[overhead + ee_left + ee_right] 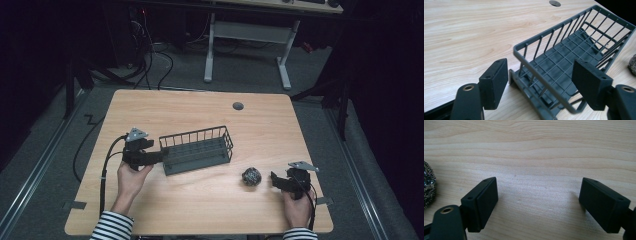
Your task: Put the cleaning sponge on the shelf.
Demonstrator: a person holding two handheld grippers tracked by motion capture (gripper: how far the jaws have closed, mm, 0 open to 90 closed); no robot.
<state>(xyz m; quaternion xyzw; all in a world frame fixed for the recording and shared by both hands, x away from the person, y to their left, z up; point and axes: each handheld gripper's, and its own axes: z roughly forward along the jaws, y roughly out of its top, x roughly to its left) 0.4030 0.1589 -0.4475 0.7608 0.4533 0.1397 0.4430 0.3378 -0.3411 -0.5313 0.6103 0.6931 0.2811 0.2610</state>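
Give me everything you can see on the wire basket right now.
The wire basket is a dark grey, long rectangular rack, metal or plastic by its look, with upright bars for walls, a flat rim and a grid floor. It appears empty. It stands upright on the wooden table, left of centre. Its near short end sits between the jaws of the left claw, which stand apart from the rim without pressing it. A steel-wool scrubber lies apart from it, off its right end.
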